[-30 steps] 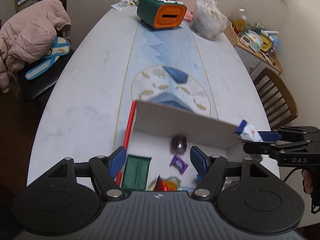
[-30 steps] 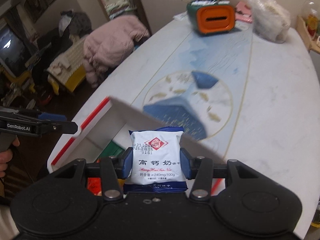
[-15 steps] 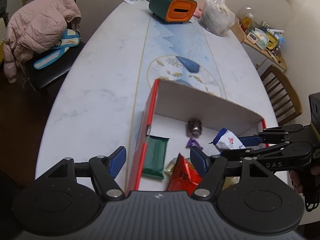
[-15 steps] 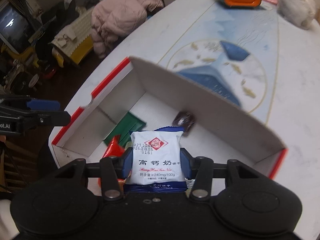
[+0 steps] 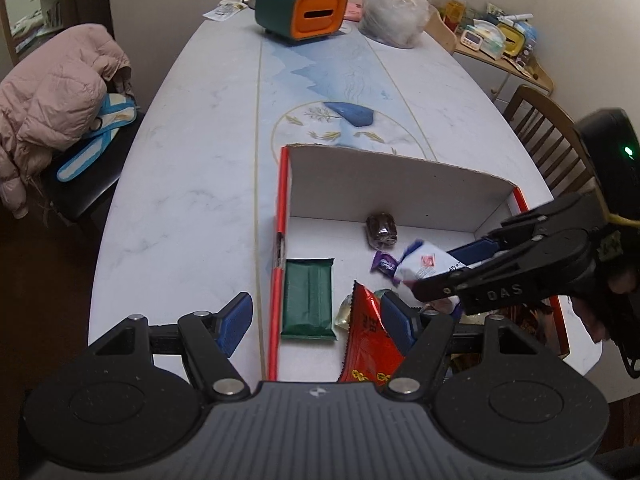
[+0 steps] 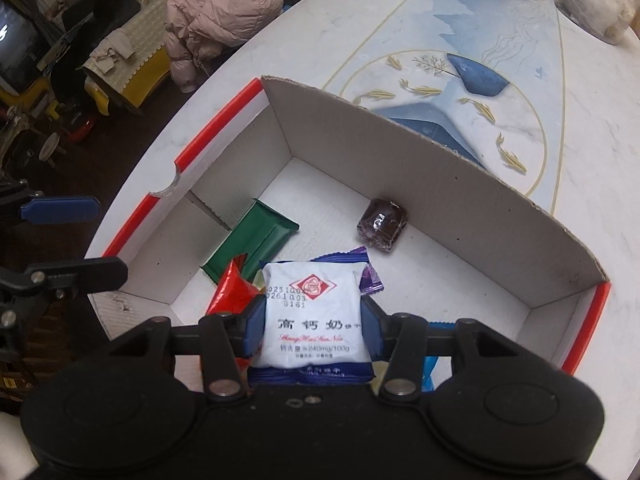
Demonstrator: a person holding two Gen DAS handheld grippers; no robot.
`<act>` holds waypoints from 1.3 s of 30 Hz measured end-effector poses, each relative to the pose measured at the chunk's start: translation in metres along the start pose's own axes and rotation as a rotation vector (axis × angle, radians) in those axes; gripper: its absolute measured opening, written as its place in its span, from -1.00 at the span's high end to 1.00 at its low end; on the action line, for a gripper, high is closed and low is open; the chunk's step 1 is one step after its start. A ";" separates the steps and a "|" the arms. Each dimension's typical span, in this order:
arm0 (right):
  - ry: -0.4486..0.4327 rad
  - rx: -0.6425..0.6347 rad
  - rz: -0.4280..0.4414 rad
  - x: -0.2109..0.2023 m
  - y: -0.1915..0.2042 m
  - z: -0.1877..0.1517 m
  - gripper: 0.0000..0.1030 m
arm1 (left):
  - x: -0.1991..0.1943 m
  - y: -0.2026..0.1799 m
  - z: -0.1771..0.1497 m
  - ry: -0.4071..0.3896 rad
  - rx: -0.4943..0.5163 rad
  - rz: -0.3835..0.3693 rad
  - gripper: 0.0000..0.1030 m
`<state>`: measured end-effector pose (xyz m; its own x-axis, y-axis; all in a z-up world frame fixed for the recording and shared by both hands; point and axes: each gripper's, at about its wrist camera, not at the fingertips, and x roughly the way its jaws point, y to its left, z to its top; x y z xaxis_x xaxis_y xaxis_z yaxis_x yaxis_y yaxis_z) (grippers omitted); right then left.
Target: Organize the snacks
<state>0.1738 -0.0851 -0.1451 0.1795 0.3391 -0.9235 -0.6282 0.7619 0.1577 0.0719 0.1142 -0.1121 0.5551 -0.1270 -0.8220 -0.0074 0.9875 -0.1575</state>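
A white cardboard box with red rims (image 5: 280, 216) (image 6: 216, 128) lies on the table. Inside it lie a green bar (image 5: 307, 298) (image 6: 248, 240), a dark wrapped sweet (image 5: 381, 230) (image 6: 382, 224), a purple candy (image 5: 384, 266), and a red packet (image 5: 370, 344) (image 6: 232, 292). My right gripper (image 6: 312, 326) (image 5: 432, 276) is shut on a white and blue milk snack packet (image 6: 314, 316) (image 5: 424, 264), held low over the box interior. My left gripper (image 5: 316, 318) hangs open over the box's left rim, nothing between its fingers.
A green and orange container (image 5: 300, 12) and a plastic bag (image 5: 390, 20) stand at the table's far end. A pink jacket (image 5: 44, 112) drapes a chair at left. A wooden chair (image 5: 548, 136) stands at right.
The right gripper has come down with the milk packet from beyond the box's far wall to above the box floor. The left gripper shifted so more of the box interior shows.
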 end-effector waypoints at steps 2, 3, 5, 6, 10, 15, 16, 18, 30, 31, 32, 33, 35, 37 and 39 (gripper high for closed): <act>-0.020 0.011 -0.003 -0.005 0.001 -0.001 0.02 | -0.003 0.004 0.002 -0.007 -0.017 0.003 -0.36; -0.032 0.021 -0.003 -0.008 0.001 -0.002 0.01 | -0.004 0.005 0.003 -0.015 -0.020 0.007 -0.36; -0.058 0.038 -0.008 -0.016 0.000 -0.003 -0.02 | -0.009 0.006 0.005 -0.037 -0.016 0.020 -0.36; -0.073 0.045 -0.011 -0.022 0.000 -0.004 -0.03 | -0.011 0.006 0.006 -0.048 -0.012 0.023 -0.36; -0.144 0.067 -0.021 -0.047 0.001 -0.010 -0.11 | -0.021 0.003 0.012 -0.084 0.011 0.022 -0.36; -0.230 0.100 -0.031 -0.078 0.004 -0.025 -0.16 | -0.031 -0.003 0.019 -0.111 0.043 -0.001 -0.36; -0.245 0.108 -0.035 -0.083 0.004 -0.029 -0.19 | -0.033 -0.004 0.020 -0.115 0.049 -0.006 -0.36; -0.276 0.122 -0.046 -0.092 0.005 -0.036 -0.38 | -0.036 -0.008 0.023 -0.124 0.066 -0.015 -0.36; -0.441 0.247 -0.107 -0.115 0.013 -0.079 -0.84 | -0.042 -0.040 0.026 -0.135 0.156 -0.055 -0.36; -0.452 0.256 -0.117 -0.116 0.015 -0.082 -0.87 | -0.043 -0.042 0.026 -0.137 0.161 -0.056 -0.36; -0.463 0.262 -0.126 -0.117 0.018 -0.085 -0.88 | -0.044 -0.044 0.026 -0.139 0.166 -0.056 -0.36; -0.475 0.269 -0.135 -0.118 0.020 -0.088 -0.92 | -0.044 -0.045 0.026 -0.140 0.169 -0.055 -0.36; -0.493 0.277 -0.152 -0.118 0.023 -0.092 -0.95 | -0.045 -0.049 0.026 -0.138 0.175 -0.056 -0.36; -0.510 0.285 -0.176 -0.119 0.027 -0.096 -0.96 | -0.045 -0.052 0.024 -0.132 0.180 -0.057 -0.36; -0.532 0.294 -0.195 -0.120 0.030 -0.100 -0.96 | -0.045 -0.054 0.022 -0.125 0.183 -0.062 -0.36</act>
<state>0.0579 -0.1579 -0.0647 0.6686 0.3492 -0.6565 -0.3257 0.9312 0.1637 0.0655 0.0681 -0.0548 0.6484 -0.1862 -0.7381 0.1745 0.9802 -0.0940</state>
